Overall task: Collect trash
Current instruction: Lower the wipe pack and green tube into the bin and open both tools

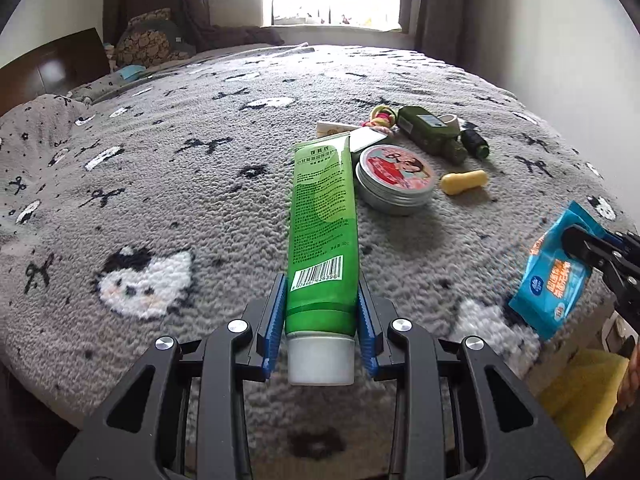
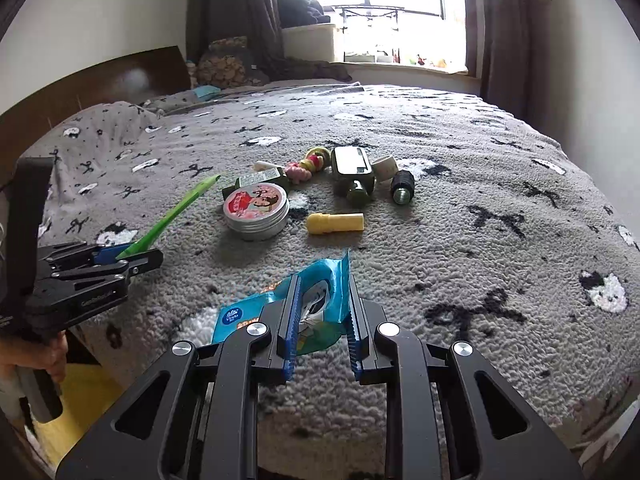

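Note:
My left gripper [image 1: 322, 312] is shut on a green tube [image 1: 322, 216] with a white cap, held above the bed's front edge. It also shows in the right wrist view [image 2: 132, 258], with the green tube [image 2: 176, 212] sticking out. My right gripper [image 2: 322, 312] is shut on a blue tissue packet [image 2: 320, 296], held above the bed. The blue tissue packet [image 1: 556, 272] and the right gripper [image 1: 588, 252] also show at the right of the left wrist view.
On the grey patterned blanket [image 2: 480, 240] lie a round tin [image 2: 256, 210], a yellow piece [image 2: 336, 223], a dark green bottle [image 2: 354, 174], a black spool [image 2: 402, 188], a tape roll [image 2: 386, 168] and a coloured hair tie [image 2: 308, 164]. A wooden headboard [image 2: 100, 84] stands left. Something yellow [image 1: 576, 396] lies below the bed edge.

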A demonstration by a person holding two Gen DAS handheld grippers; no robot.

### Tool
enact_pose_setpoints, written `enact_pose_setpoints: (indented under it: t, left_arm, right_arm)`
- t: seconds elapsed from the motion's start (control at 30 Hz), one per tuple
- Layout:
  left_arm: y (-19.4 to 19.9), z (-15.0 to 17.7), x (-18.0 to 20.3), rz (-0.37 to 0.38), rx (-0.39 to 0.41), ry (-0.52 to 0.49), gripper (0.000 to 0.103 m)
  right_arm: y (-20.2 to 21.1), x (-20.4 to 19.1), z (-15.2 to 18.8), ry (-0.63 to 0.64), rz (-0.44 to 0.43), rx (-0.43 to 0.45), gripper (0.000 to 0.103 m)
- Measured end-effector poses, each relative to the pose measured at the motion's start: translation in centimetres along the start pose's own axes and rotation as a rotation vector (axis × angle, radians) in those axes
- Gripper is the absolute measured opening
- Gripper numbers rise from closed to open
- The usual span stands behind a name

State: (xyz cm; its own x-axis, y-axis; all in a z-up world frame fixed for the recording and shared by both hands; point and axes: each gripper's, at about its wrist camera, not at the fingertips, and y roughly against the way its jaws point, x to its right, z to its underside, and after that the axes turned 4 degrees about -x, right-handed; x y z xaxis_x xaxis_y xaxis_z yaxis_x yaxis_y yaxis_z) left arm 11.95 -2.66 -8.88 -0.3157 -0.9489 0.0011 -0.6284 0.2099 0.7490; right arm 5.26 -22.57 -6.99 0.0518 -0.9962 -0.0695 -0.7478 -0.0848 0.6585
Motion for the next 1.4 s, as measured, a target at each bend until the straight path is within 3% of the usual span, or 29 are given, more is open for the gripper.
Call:
enact_pose_setpoints:
  t: [0.27,0.57,0.8,1.1,1.37,1.4]
  left_arm:
    - [6.6,6.2,2.6,0.079,0.061,-0.048,0.030]
    - [8.3,13.1,5.0,0.174,-0.027,-0.081,0.030]
    - [5.9,17.5,6.6,0.221,-0.176,-0.121,0.028]
    - [0.8,19.5,7.1,0.254,-0.349,-0.137,0.024]
    - [-1.1,20.3,7.4,0.264,-0.416,-0.148,0.023]
    - [-1.1,20.3,7.3,0.264,-0.416,-0.145,0.027]
  right_arm:
    - [3.8,-1.2,4.2,0.053,-0.003,-0.006,0.021]
    - [5.2,-1.9,10.0,0.094,0.024,-0.096,0.021]
    - [3.3,-2.6,13.8,0.105,0.013,-0.212,0.022]
    - [-0.2,-3.9,16.5,0.122,0.013,-0.348,0.022]
    - [-2.0,-4.0,17.5,0.112,-0.002,-0.431,0.024]
    - [-2.1,-4.0,17.5,0.111,-0.002,-0.435,0.024]
